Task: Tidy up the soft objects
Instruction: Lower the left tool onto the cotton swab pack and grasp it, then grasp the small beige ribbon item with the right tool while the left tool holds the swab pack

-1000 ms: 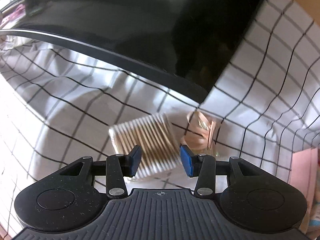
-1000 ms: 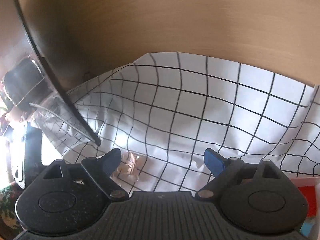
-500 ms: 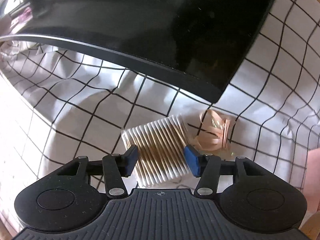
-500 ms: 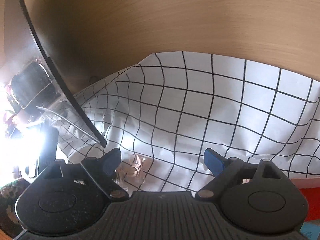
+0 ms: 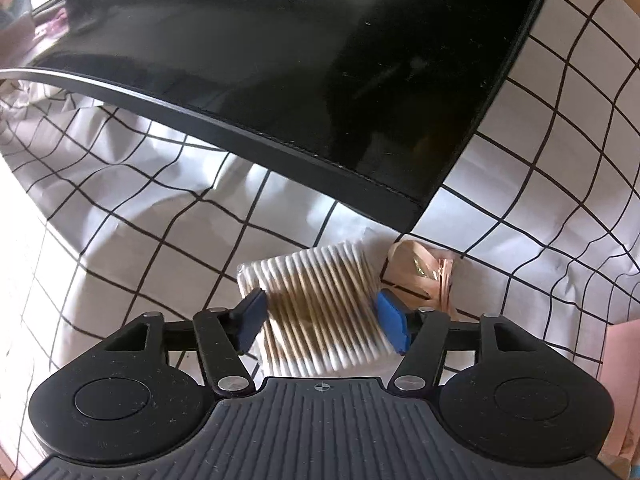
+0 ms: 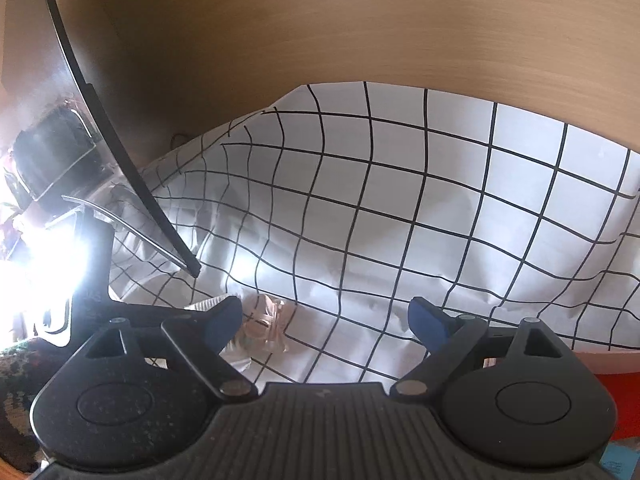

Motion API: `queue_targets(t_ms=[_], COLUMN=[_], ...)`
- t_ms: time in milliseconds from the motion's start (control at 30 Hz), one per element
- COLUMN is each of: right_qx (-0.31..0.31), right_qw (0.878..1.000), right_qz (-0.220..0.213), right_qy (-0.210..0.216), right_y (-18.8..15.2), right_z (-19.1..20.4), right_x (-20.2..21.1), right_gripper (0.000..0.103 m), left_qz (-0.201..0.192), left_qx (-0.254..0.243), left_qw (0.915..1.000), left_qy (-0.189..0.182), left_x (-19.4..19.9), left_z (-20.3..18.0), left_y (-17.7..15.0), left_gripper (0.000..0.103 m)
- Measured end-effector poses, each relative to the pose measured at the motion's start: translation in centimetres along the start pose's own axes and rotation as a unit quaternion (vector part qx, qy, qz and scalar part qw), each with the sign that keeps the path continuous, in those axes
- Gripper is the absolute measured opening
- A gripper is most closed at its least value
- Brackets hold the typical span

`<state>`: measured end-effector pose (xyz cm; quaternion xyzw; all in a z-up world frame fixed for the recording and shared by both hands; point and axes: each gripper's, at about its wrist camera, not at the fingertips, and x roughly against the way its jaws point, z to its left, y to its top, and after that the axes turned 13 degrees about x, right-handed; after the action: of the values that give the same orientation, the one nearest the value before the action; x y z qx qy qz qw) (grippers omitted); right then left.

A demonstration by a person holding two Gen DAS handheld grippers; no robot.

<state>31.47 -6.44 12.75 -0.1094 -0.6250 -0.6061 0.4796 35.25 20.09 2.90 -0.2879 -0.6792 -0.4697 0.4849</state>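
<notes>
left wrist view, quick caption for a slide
Open left gripper straddles a cotton swab pack on checked cloth, jaws just opened.

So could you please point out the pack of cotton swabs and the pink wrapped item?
pack of cotton swabs [image 5: 320,304], left wrist view, on the wooden sticks mid-pack.
pink wrapped item [image 5: 420,272], left wrist view, on its crinkled middle.

Honestly there's nothing I can read here, no words, brand names or numbers on anything in either of my wrist views. The closest thing to a sign is a tiny crosshair mark [image 5: 319,387] moulded into the ribbed black body of my left gripper, and it carries no lettering.
</notes>
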Motion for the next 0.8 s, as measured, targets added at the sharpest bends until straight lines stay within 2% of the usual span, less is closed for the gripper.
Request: queue_targets(t_ms=[100, 267, 400, 500, 633, 733, 800], right_qx=[0.002, -0.001, 0.016, 0.028, 0.047, 0.052, 0.057], right_qw=[1.000, 1.000, 1.000, 0.999, 0.998, 0.996, 0.993], right_qz=[0.000, -0.001, 0.010, 0.013, 0.036, 0.073, 0.104], right_qy=[-0.009, -0.012, -0.015, -0.012, -0.010, 0.007, 0.007], right_y=[0.0, 0.4, 1.0, 1.5, 2.7, 3.5, 3.9], right_z=[0.1, 0.0, 0.9, 1.9, 3.6, 5.0, 5.9], right_x=[0.1, 0.8, 1.4, 1.9, 1.5, -0.1, -1.7], right_gripper=[0.090, 0.091, 0.091, 0.090, 0.090, 0.089, 0.082], left_qz=[-0.008, -0.001, 0.031, 0.045, 0.062, 0.054, 0.041], left_qx=[-0.012, -0.008, 0.004, 0.006, -0.019, -0.037, -0.041], left_qw=[0.9999, 1.0000, 0.9995, 0.9987, 0.9956, 0.9923, 0.9900], left_qy=[0.005, -0.005, 0.002, -0.024, -0.068, -0.105, -0.129], left_x=[-0.2, 0.0, -0.8, -0.7, 0.8, 3.3, 5.3], left_z=[-0.5, 0.1, 2.1, 3.5, 4.8, 6.6, 8.3], left_y=[-0.3, -0.1, -0.2, 0.3, 1.1, 1.1, 0.7], left_gripper=[0.075, 0.077, 0.082, 0.078, 0.076, 0.075, 0.075])
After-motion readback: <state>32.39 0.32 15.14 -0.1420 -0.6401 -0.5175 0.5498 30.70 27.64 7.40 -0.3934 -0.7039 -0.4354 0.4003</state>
